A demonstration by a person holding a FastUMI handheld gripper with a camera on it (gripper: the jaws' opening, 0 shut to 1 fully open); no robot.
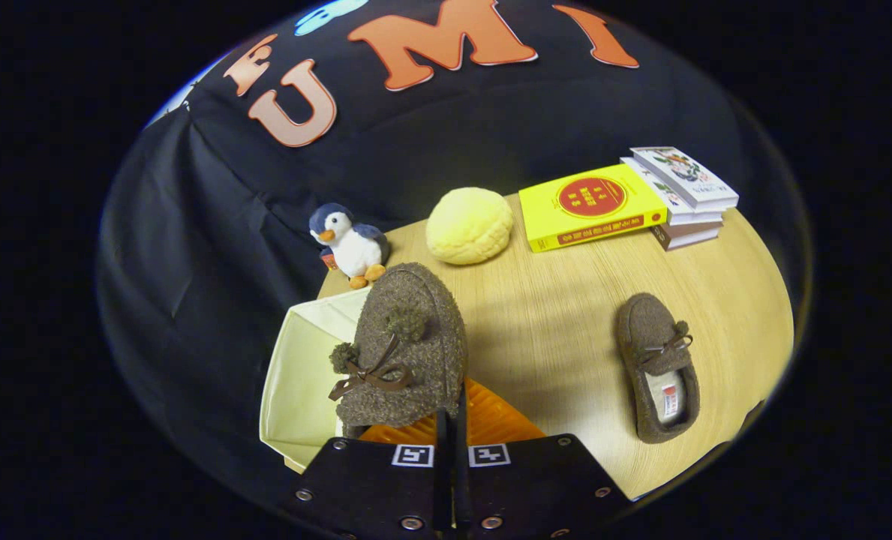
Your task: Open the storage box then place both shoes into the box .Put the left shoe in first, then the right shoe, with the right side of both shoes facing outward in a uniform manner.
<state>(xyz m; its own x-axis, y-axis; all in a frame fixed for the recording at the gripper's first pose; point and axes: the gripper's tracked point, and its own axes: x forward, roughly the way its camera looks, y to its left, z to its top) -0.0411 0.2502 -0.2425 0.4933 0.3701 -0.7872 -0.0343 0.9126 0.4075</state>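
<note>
While your gripper point(452, 420) is clamping one brown shoe point(404, 349), you're holding it above the open cream storage box point(303, 375).
Fingers are pressing together on its heel; the other shoe point(657, 367) is lying on the table point(551, 330), well apart.

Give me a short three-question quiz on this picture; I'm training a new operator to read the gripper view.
1. True or false: the tongs are shut on a brown shoe held over the open cream storage box.
2. What lies flat on the wooden table, beyond the tongs and apart from the box? A) a second brown shoe B) a spoon C) a mug
3. Fill in: between the plush penguin and the yellow book sits a yellow ____.

Key: 1 true; 2 A; 3 bun-shaped plush
</note>
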